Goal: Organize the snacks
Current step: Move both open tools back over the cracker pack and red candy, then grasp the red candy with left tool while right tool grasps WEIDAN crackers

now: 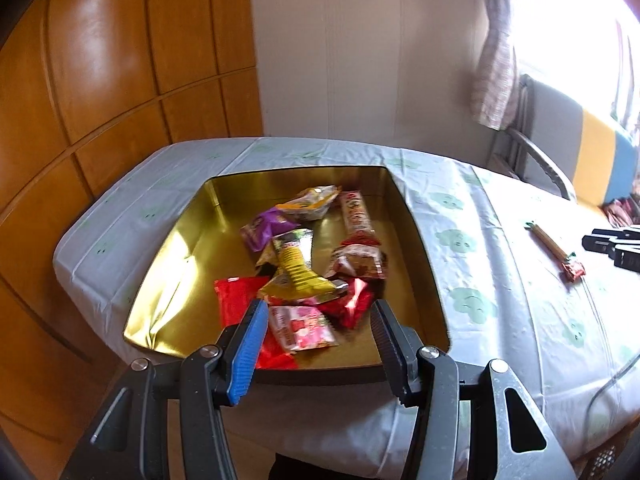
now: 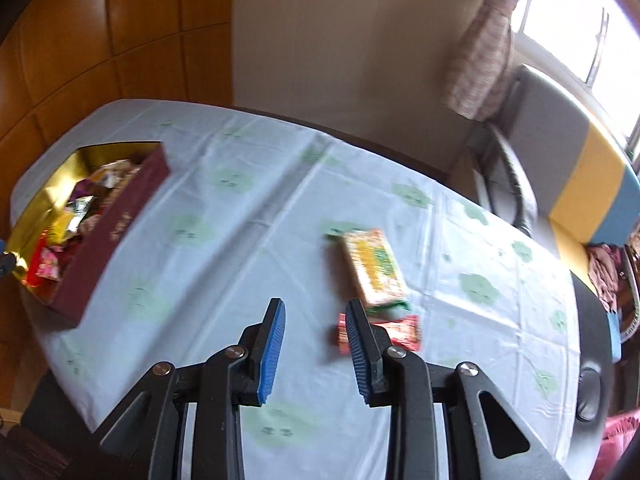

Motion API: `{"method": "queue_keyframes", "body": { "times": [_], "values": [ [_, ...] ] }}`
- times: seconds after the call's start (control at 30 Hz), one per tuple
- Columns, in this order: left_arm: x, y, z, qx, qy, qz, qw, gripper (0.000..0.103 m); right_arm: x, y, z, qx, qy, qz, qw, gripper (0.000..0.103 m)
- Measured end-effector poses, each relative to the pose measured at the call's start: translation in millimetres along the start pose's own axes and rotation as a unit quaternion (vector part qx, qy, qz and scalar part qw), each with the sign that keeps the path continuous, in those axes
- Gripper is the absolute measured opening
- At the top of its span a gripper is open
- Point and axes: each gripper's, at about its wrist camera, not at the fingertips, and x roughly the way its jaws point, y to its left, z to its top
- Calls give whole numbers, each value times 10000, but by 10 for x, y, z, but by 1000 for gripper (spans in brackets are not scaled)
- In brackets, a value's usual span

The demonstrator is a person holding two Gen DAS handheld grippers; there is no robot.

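The snacks are found in two places. Most are gathered in the gold-lined box [image 1: 180,272], which is set on the table [image 2: 248,184] near its left end: a red packet [image 1: 236,296], a pink packet [image 1: 302,326], a yellow wrapper [image 1: 298,268], a purple packet [image 1: 264,228], an orange-yellow pouch [image 1: 310,202] and a long red-and-white bar [image 1: 356,216] are heaped toward the middle and right of the box floor, overlapping one another. In the right wrist view the box is seen from outside, with a maroon side wall [image 2: 116,232].

Two more snacks are left on the tablecloth, well apart from the box, toward the table's right half: an orange-and-green flat pack [image 2: 374,266] and, just beside its near end, a small red bar [image 2: 396,330] (both blurred, so print cannot be read).

The left gripper [image 1: 318,314] is held tilted downward over the near edge of the box, its jaws moderately apart with nothing pressed between them; the pink packet and red packet are seen lying below the gap. The right gripper [image 2: 316,312] is pointed down at the cloth between the box and the loose snacks, its jaws narrowly apart and empty; its right finger [image 2: 362,352] overlaps the small red bar in the view, though contact cannot be told.

A curtain [image 2: 480,40] and a striped cushion [image 2: 580,168] are seen beyond the table's far right corner.
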Motion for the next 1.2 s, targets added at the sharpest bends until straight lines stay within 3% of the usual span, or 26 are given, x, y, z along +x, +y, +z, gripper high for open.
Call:
{"method": "queue_keyframes", "body": {
  "times": [0.23, 0.4, 0.57, 0.63, 0.7, 0.9, 1.13, 1.2],
  "values": [
    [0, -312, 75, 356, -11, -187, 9992, 54, 164, -773, -206, 585, 151, -455, 9971, 32],
    [19, -602, 148, 704, -8, -356, 9969, 54, 369, -1336, -458, 1976, 460, -120, 9791, 32],
    [91, -954, 199, 1137, 91, -639, 9914, 54, 371, -1526, -478, 2638, 443, 201, 9633, 32],
    [163, -1163, 207, 1402, 176, -837, 9864, 56, 386, -1506, -469, 2684, 480, 220, 9619, 32],
    [240, -1340, 217, 1594, 279, -1023, 9815, 66, 367, -1484, -451, 2690, 433, 251, 9618, 32],
    [486, -2022, 237, 2253, 500, -1691, 9582, 66, 300, -1532, -473, 2913, 361, 388, 9552, 32],
    [683, -2907, 266, 3059, 538, -2433, 9189, 66, 282, -1572, -471, 3007, 360, 391, 9522, 36],
    [773, -3113, 290, 3197, 595, -2514, 9116, 65, 267, -1574, -457, 3006, 324, 434, 9522, 36]
  ]
}}
